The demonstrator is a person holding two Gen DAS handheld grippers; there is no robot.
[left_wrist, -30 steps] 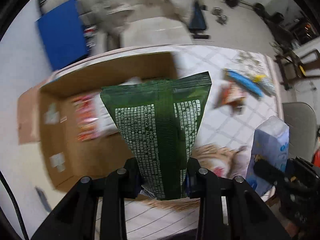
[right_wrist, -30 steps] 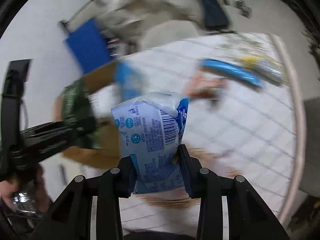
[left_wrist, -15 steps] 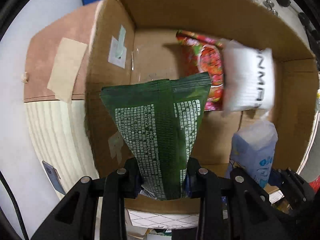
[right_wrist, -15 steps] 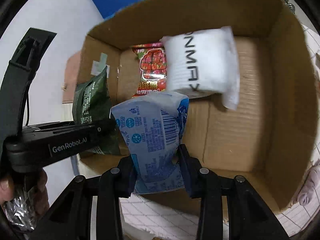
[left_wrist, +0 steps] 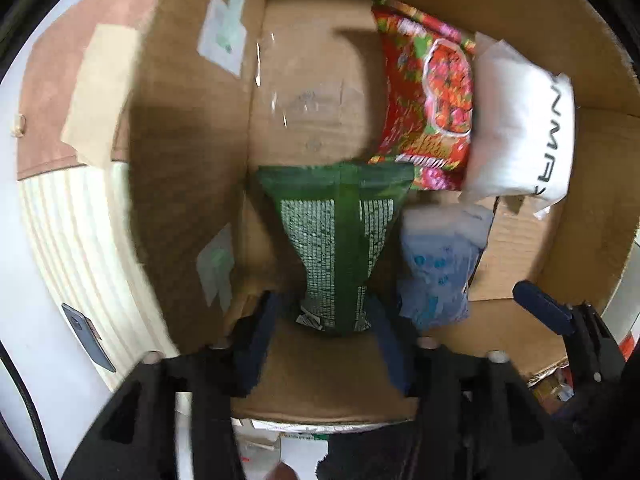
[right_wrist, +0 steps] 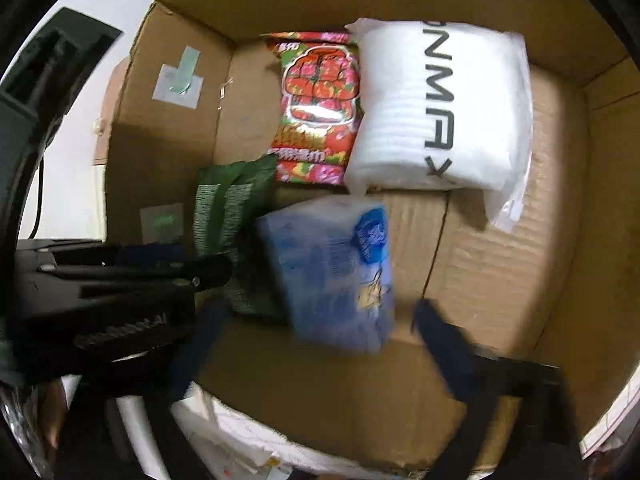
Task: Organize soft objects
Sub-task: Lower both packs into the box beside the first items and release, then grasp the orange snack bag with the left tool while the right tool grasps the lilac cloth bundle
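Motion blur smears the blue tissue pack (right_wrist: 334,270), its print unreadable, and the white pack (left_wrist: 520,128) overlaps the red snack bag's (left_wrist: 426,92) edge.

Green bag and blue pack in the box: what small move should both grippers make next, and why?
Probably lift both grippers straight up out of the box. Their jaws have just been opening; the green bag and blue pack sit between spread fingers, no longer pinched, beside the red bag.
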